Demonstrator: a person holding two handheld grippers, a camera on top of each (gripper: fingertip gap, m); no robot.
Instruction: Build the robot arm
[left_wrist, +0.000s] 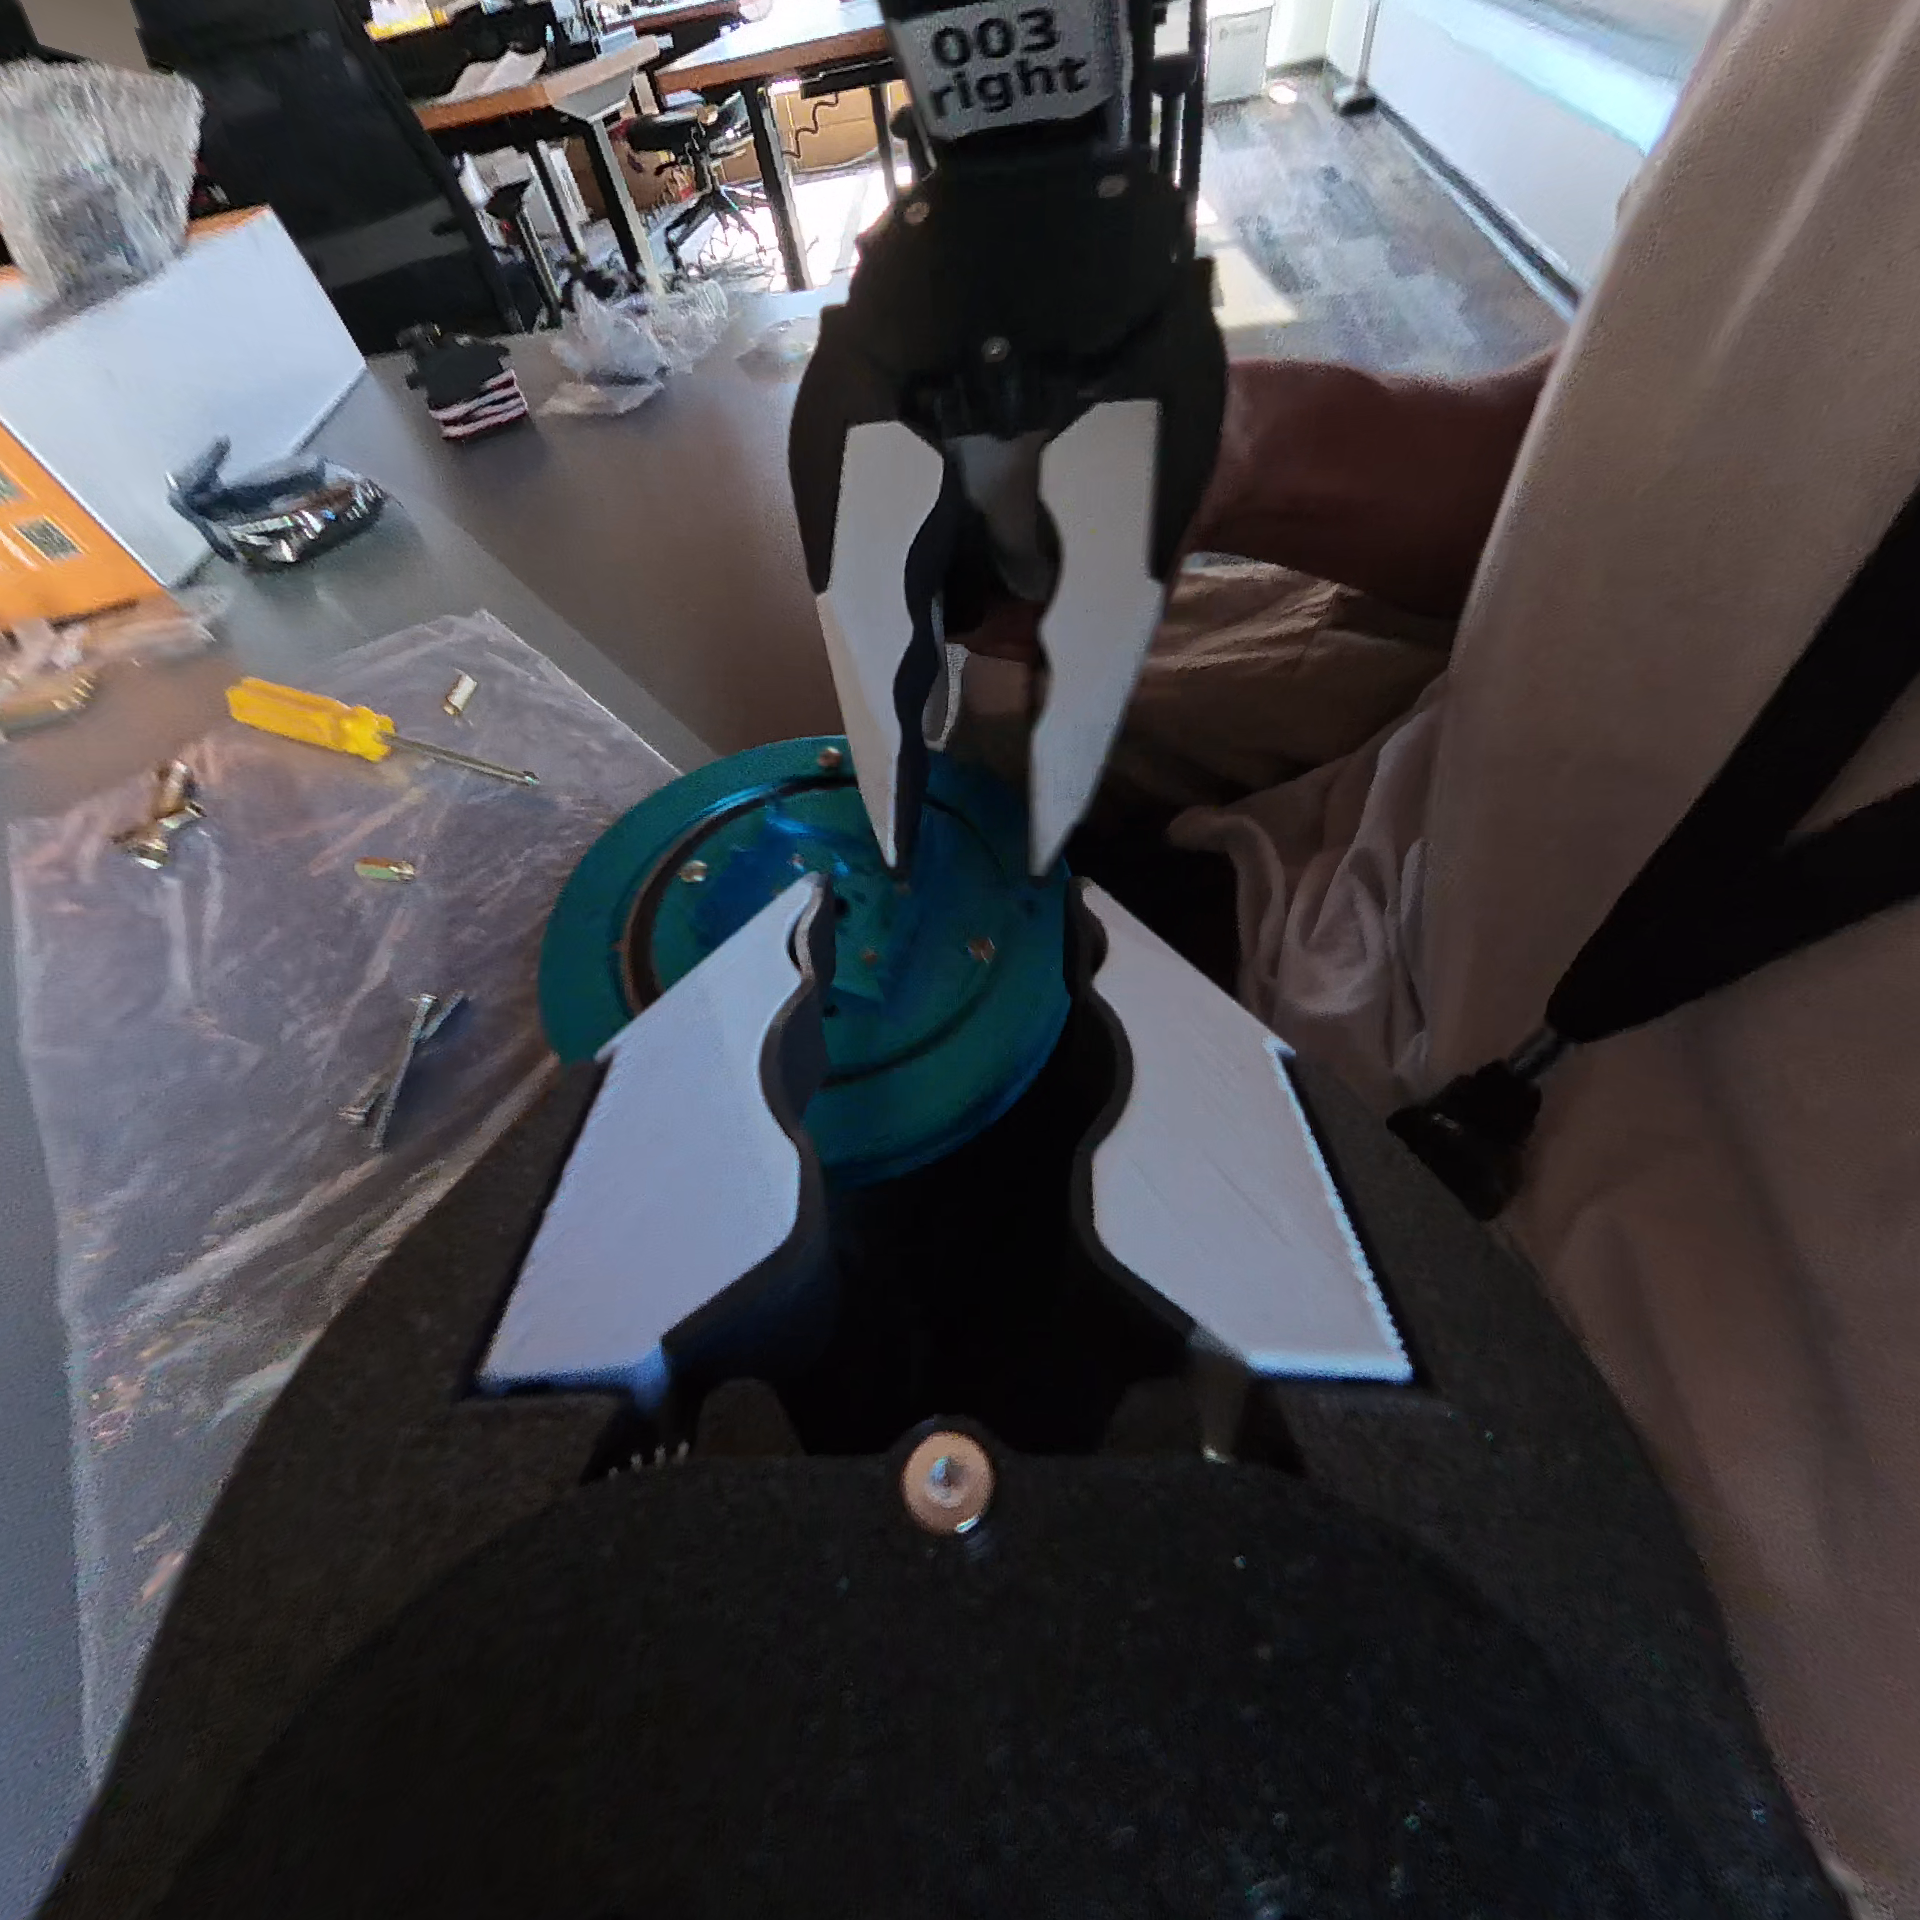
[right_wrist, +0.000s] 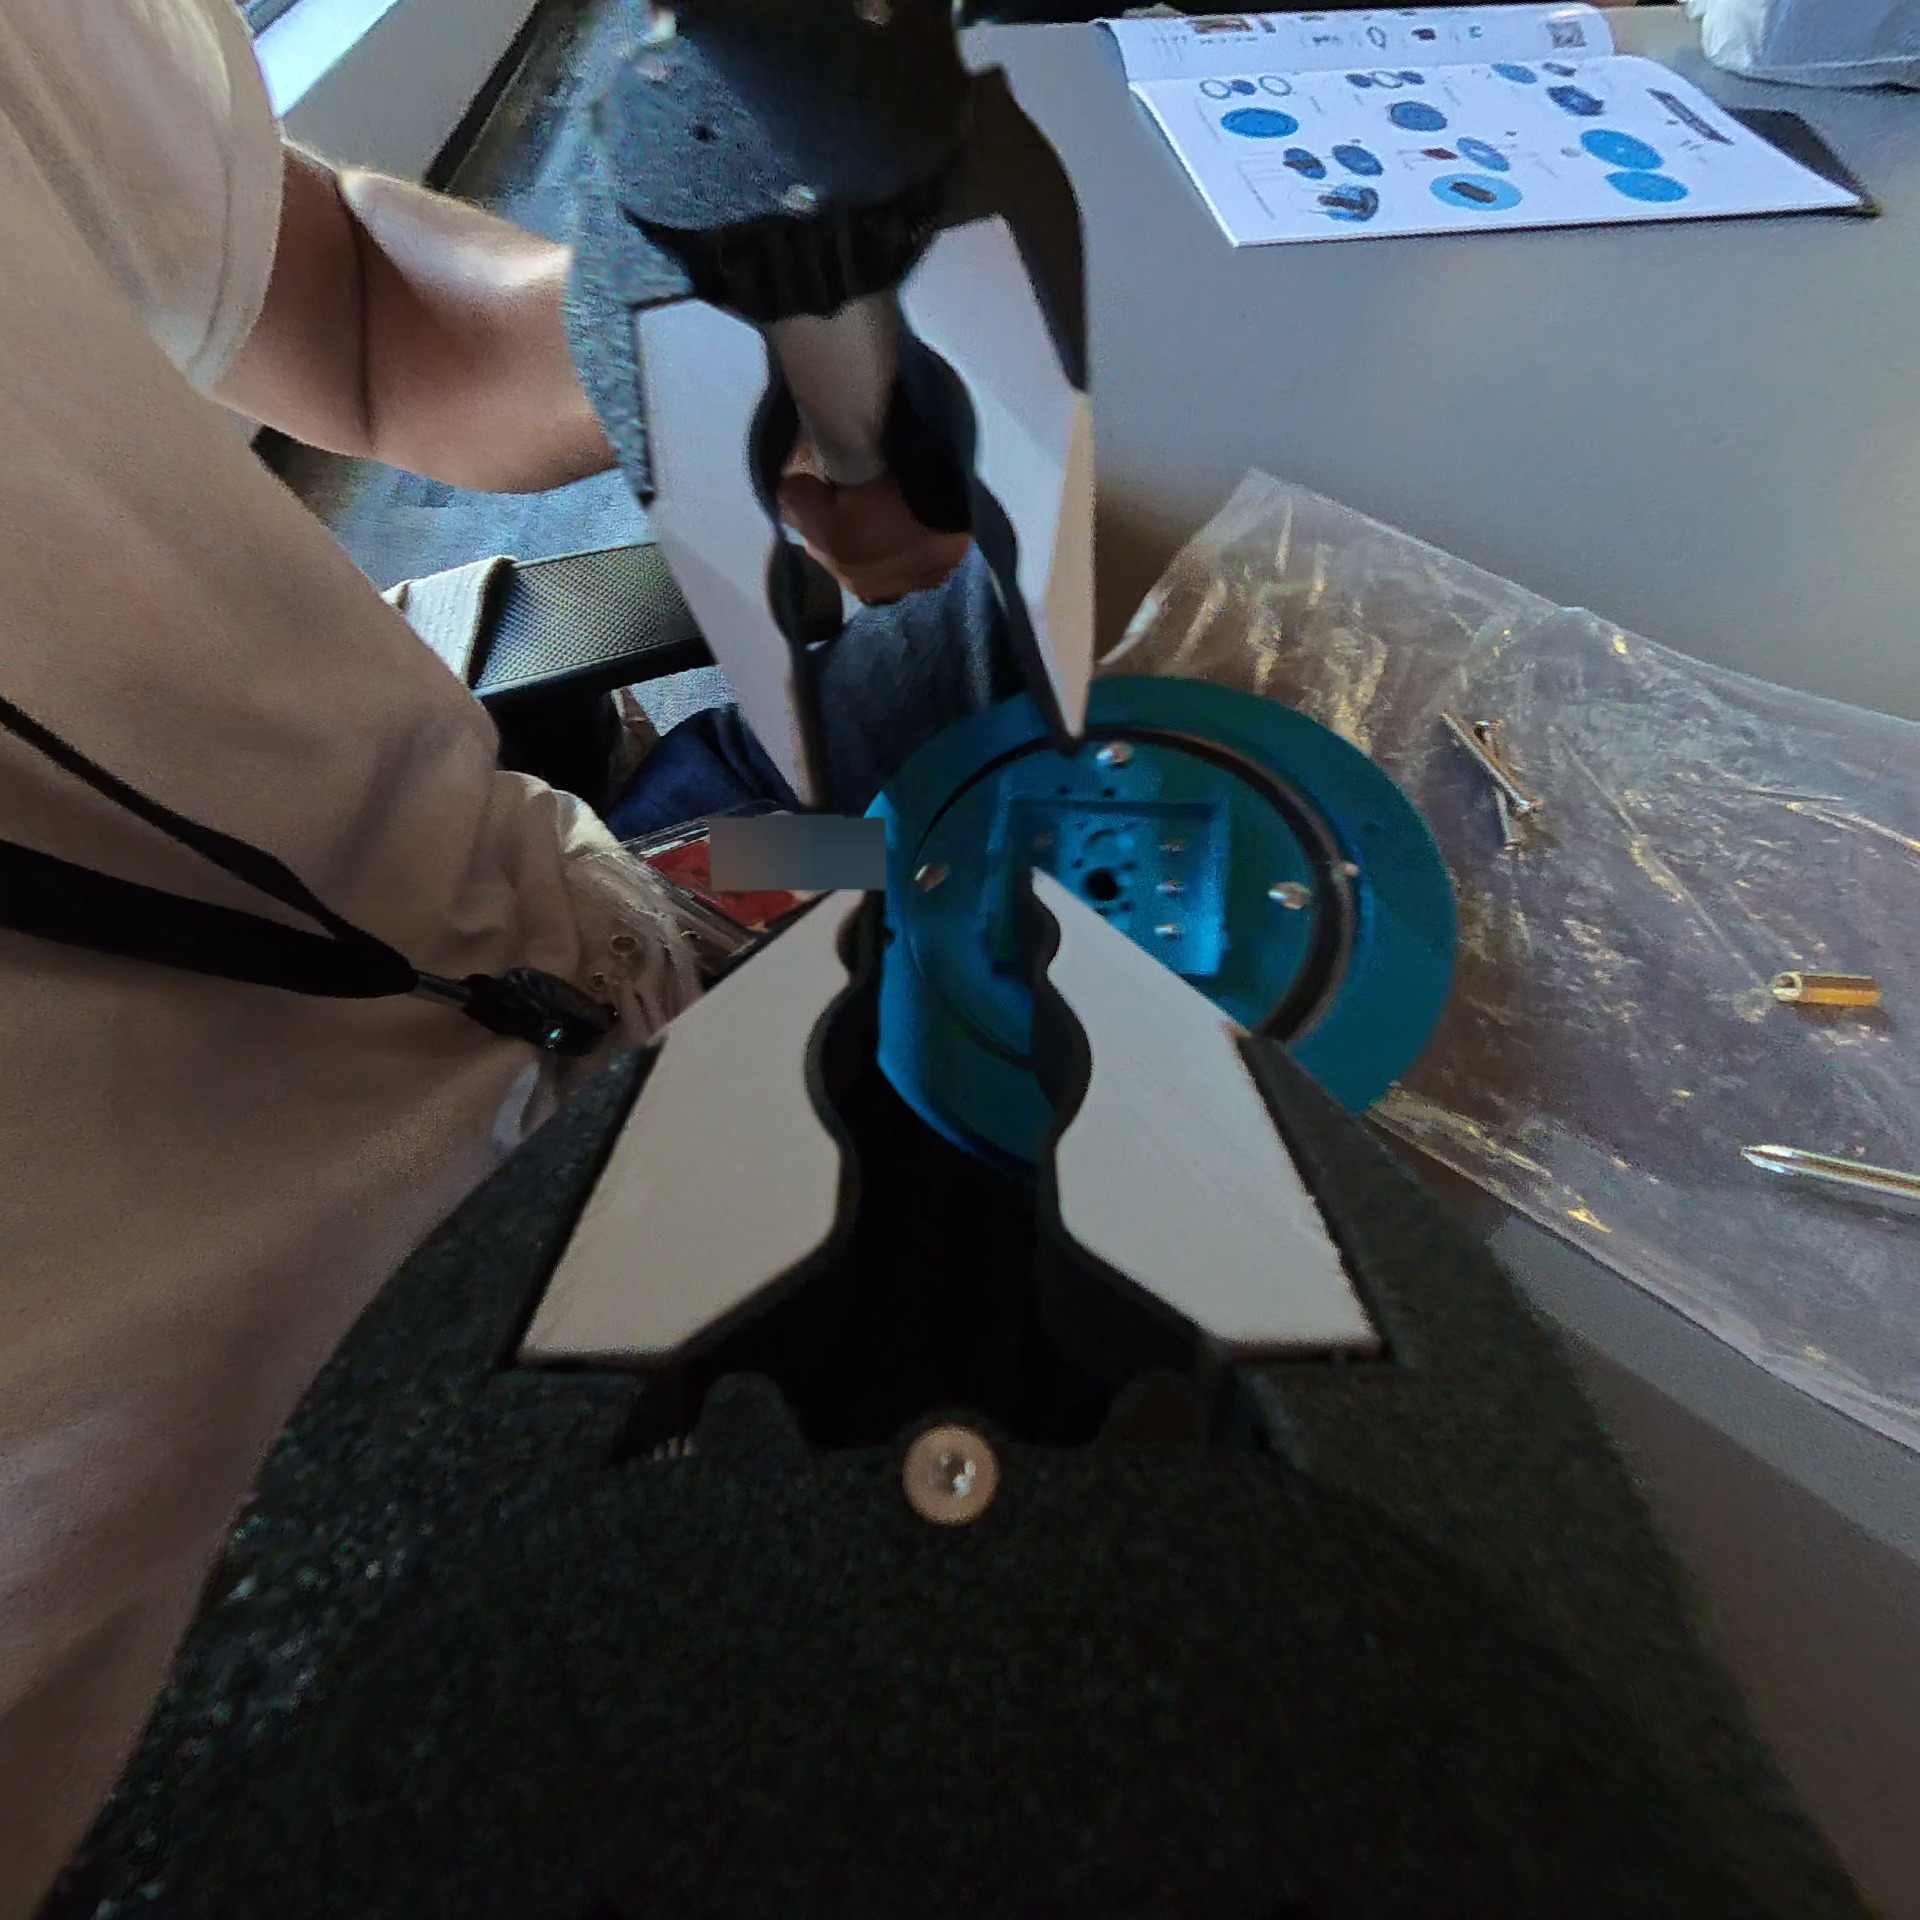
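A blue round disc (left_wrist: 623, 935) with a square recess and small screws in its face sits at the grey table's near edge, partly past it. My left gripper (left_wrist: 948, 883) straddles the disc's near side, one finger over the face and one at the outer rim, pinching it. My right gripper (left_wrist: 968, 865) comes from the opposite side and pinches the same part of the disc. In the right wrist view my right gripper (right_wrist: 951, 891) has one finger in the recess and one at the rim of the disc (right_wrist: 1382, 883). The left gripper (right_wrist: 942, 769) meets it from above.
A clear plastic sheet (left_wrist: 260, 1039) lies under the disc. On it lie a yellow screwdriver (left_wrist: 312, 717), long screws (left_wrist: 400, 1060) and brass standoffs (left_wrist: 384, 869). An open booklet (right_wrist: 1455, 135) lies farther back. A person in a beige top (right_wrist: 208, 1039) sits close at the table edge. Left and right tips are no more than a few centimetres apart.
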